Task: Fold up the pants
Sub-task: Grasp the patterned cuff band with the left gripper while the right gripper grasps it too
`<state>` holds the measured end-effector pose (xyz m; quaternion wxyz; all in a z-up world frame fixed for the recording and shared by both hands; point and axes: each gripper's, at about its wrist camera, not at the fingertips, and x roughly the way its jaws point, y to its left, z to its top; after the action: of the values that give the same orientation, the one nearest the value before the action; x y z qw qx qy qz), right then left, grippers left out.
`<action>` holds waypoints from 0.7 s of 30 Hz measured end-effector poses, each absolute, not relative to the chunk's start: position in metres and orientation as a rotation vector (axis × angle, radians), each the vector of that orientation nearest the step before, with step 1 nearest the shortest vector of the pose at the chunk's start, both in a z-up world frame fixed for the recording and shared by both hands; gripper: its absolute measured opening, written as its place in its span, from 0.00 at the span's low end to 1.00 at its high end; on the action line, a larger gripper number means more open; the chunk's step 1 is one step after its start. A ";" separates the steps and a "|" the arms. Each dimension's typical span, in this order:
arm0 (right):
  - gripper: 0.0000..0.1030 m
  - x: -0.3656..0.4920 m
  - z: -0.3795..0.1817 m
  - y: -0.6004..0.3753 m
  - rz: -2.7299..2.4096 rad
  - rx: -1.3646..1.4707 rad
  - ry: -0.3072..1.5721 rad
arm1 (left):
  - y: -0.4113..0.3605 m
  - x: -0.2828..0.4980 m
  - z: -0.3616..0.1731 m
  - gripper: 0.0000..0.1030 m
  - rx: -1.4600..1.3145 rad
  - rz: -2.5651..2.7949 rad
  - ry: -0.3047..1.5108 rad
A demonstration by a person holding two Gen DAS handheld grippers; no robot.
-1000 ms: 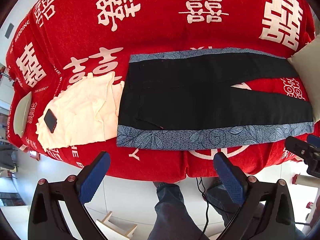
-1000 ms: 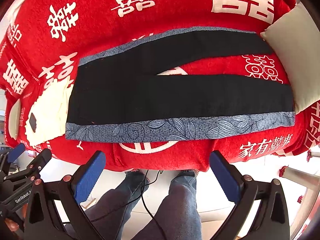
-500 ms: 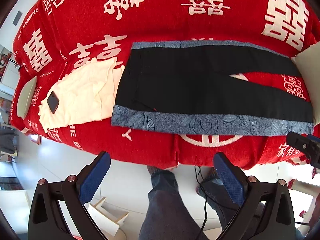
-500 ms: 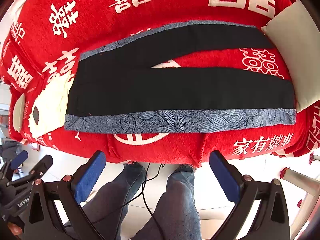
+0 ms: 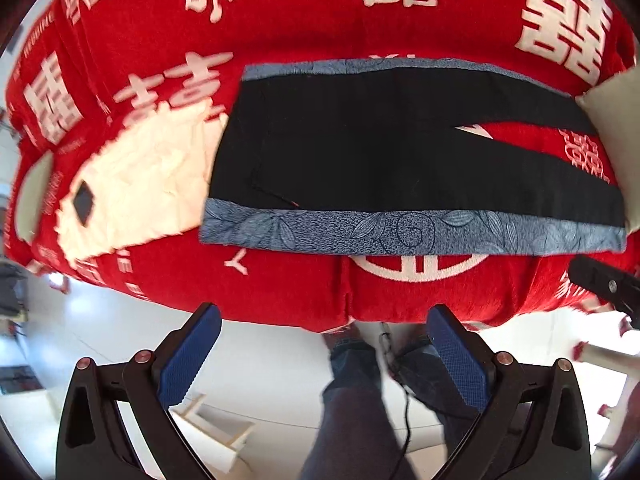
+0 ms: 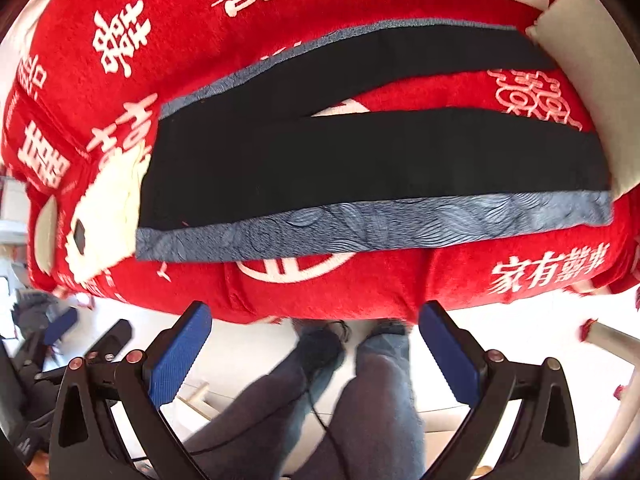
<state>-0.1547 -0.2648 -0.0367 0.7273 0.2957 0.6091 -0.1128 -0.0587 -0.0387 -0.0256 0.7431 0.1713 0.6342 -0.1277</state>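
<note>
1. Lying flat and unfolded on the red blanket (image 5: 320,24), the pants (image 5: 380,152) run lengthwise along the bed's near edge, so nothing has been folded over.
2. They're black with a blue-grey leaf-print stripe (image 5: 400,232) down each outer side. The near stripe sits just in from the bed's front edge.
3. Waistband is toward the left end of the bed, and the two legs split toward the right end with a wedge of red blanket showing between them.
4. The leg ends reach a pale pillow (image 6: 592,92) at the right end; looks like touching, hard to be sure.
5. At the waistband end there's a cream cloth (image 5: 148,176) with a small dark flat thing (image 5: 83,202) on it. The cloth's edge meets the pants.
6. Left gripper (image 5: 320,356) is spread wide with nothing in it, hanging off the front edge over the floor, well apart from the fabric.
7. Right gripper (image 6: 316,352) is the same deal: blue pads parted, empty, off the front edge.
8. The person's legs in grey jeans (image 6: 360,412) show below both grippers.
</note>
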 end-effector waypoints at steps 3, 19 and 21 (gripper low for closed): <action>1.00 -0.151 -0.055 -0.264 -0.203 0.790 1.305 | -0.020 -0.038 -0.046 1.00 0.238 -0.300 1.428; 0.67 -0.141 -0.245 -0.252 -0.031 1.414 1.025 | 0.039 0.022 -0.209 1.00 -0.131 -0.411 1.565; 0.67 -0.142 -0.246 -0.252 -0.002 1.433 0.990 | 0.042 0.023 -0.217 1.00 -0.166 -0.423 1.578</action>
<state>-0.1416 -0.2522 -0.2464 0.6442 0.6293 0.4348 -0.0009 0.0233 0.0417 -0.2169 0.6815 -0.0739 0.7033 -0.1883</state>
